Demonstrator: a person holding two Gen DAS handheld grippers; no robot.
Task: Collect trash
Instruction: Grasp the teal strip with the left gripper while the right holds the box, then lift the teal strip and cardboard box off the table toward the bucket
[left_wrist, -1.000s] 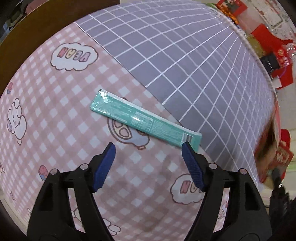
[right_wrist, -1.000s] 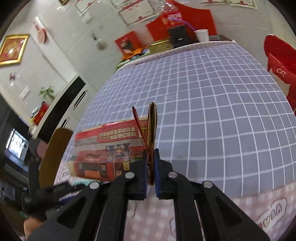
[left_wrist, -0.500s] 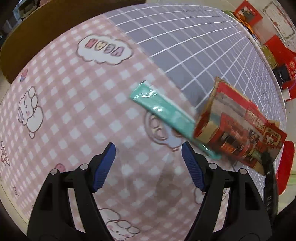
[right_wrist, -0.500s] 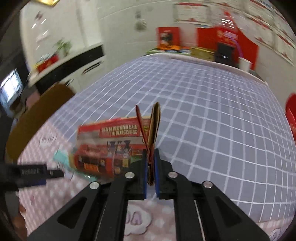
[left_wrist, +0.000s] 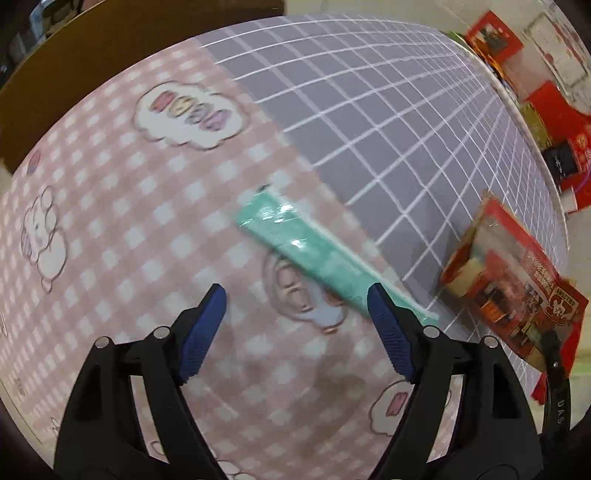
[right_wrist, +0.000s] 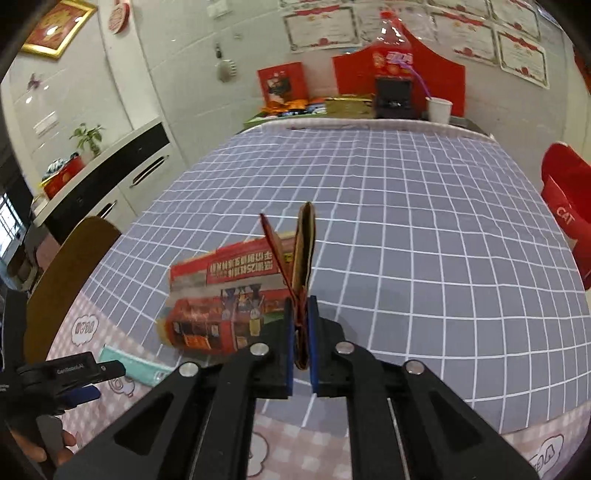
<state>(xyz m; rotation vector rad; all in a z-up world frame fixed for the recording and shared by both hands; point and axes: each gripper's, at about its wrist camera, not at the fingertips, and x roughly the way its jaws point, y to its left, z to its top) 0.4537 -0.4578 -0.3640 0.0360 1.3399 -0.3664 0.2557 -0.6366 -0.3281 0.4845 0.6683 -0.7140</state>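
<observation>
Now the red snack box (left_wrist: 513, 284) has swung in beside the green wrapper (left_wrist: 317, 258), pinched by the right gripper (right_wrist: 301, 332). Next (likely) the left gripper (left_wrist: 295, 325), jaws opening and empty, must drop over the wrapper and squeeze.

Red carton (left_wrist: 513, 280) nearer green wrapper (left_wrist: 314, 254)

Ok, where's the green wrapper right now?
The green wrapper lies flat on the pink checked cloth beside the grey grid seam, just ahead of the empty, opening left tongs.

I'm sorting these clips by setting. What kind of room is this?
Probably a home dining or living room: a table under checked cloths, framed certificates on the wall, a sideboard with a potted plant.
</observation>
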